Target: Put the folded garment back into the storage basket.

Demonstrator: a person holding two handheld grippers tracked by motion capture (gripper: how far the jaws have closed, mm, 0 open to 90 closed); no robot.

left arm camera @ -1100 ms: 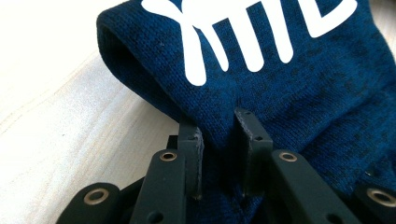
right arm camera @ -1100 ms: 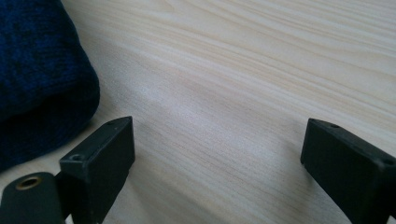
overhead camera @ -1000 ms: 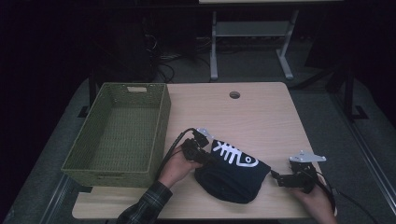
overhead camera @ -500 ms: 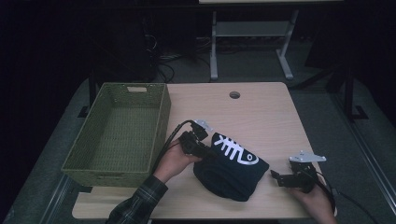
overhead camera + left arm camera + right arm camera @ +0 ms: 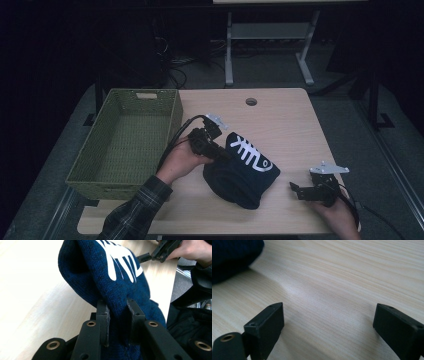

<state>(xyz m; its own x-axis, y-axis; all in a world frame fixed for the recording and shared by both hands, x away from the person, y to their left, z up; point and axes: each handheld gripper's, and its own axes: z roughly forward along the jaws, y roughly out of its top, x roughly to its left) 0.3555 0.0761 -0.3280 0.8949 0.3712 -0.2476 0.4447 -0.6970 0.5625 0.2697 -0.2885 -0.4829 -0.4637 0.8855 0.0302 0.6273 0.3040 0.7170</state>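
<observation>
A dark navy knitted cap with a white fishbone print lies on the wooden table, its left edge lifted. My left gripper is shut on that edge; in the left gripper view its jaws pinch a fold of the cap between the pads. The cap hangs from the jaws above the tabletop. My right gripper rests near the table's front right edge, open, a little to the right of the cap. In the right gripper view its fingers stand wide apart over bare wood, with the cap at the top left.
A green woven basket stands at the table's left side, beside my left hand. A round cable hole sits near the far edge. A metal table frame stands on the floor beyond.
My left gripper has risen and drawn the cap's left edge up off the table, so the cap now stands bunched and taller. The right gripper has stayed put.
</observation>
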